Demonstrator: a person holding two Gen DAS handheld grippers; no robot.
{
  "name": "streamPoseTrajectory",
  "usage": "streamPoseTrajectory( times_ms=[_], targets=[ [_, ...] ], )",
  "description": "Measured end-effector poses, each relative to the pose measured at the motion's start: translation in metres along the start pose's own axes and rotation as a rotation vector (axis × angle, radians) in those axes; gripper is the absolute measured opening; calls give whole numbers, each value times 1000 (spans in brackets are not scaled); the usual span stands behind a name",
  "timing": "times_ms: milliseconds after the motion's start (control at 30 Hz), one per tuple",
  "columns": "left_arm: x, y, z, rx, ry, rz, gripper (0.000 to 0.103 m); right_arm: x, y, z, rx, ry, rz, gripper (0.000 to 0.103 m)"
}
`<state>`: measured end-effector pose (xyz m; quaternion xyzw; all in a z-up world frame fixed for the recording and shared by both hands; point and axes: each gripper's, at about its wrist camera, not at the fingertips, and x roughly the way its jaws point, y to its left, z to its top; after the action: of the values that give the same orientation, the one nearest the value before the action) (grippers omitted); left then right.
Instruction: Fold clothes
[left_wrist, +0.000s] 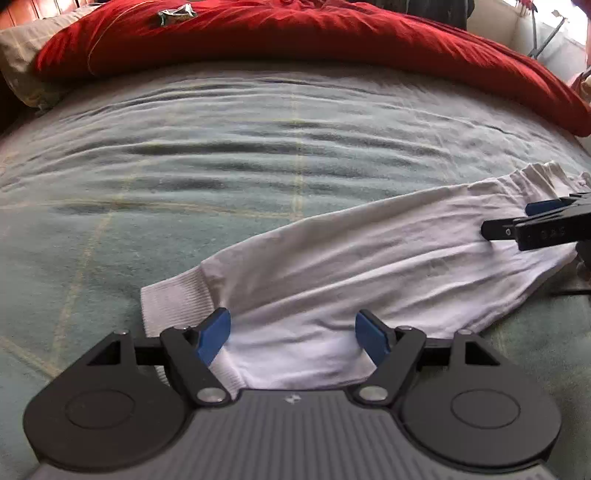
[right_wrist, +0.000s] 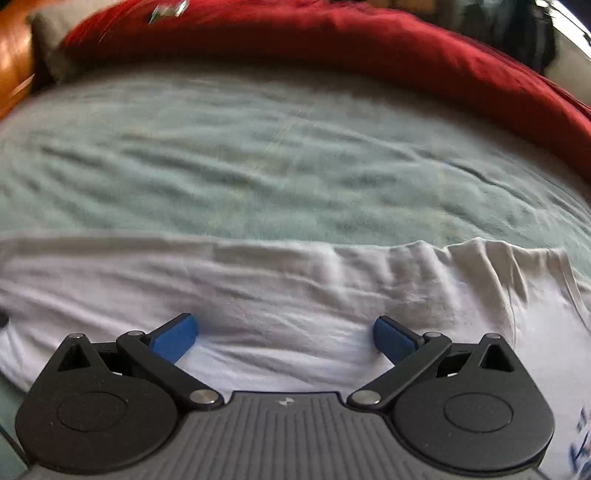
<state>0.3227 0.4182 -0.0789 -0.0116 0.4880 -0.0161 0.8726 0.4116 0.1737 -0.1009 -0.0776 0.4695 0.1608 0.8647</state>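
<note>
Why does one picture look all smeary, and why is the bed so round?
The right wrist view is smeared by motion blur: the bed and red blanket look soft there. The left wrist view is sharp, so the bed's wrinkles and the white garment show clearly. Both views use a fisheye lens, which bulges the flat bed into a dome.

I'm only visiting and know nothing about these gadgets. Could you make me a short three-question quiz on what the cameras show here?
1. True or false: the left gripper is open over the white garment.
2. What colour is the bedding heaped at the bed's far end: A green, B red, C black?
3. Fill in: the garment's ribbed ____ lies beside the left gripper's fingers.

Key: 1 true; 2 B; 3 cuff. The right gripper is open too.
</note>
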Motion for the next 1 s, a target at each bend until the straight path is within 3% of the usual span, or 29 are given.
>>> streamPoseTrajectory(
  times_ms=[233, 367, 467, 567, 800, 1000],
  targets=[
    [-20, -10, 18, -18, -40, 77, 75, -32, -9, -3, 53, -61, 112, 103],
    [-28, -36, 30, -43, -82, 104, 75, -56, -49, -9, 72, -121, 89, 103],
    [-35, -71, 40, -68, -112, 58, 75, -75, -96, -22, 112, -153, 58, 103],
    [-36, -119, 50, -68, -121, 29, 75, -95, -151, -41, 157, -173, 14, 103],
    [-15, -269, 74, 4, -121, -182, 75, -132, -292, -105, 252, -148, -132, 103],
    [17, -384, 68, 114, -51, -295, 76, -131, -372, -158, 306, -39, -125, 103]
  ],
)
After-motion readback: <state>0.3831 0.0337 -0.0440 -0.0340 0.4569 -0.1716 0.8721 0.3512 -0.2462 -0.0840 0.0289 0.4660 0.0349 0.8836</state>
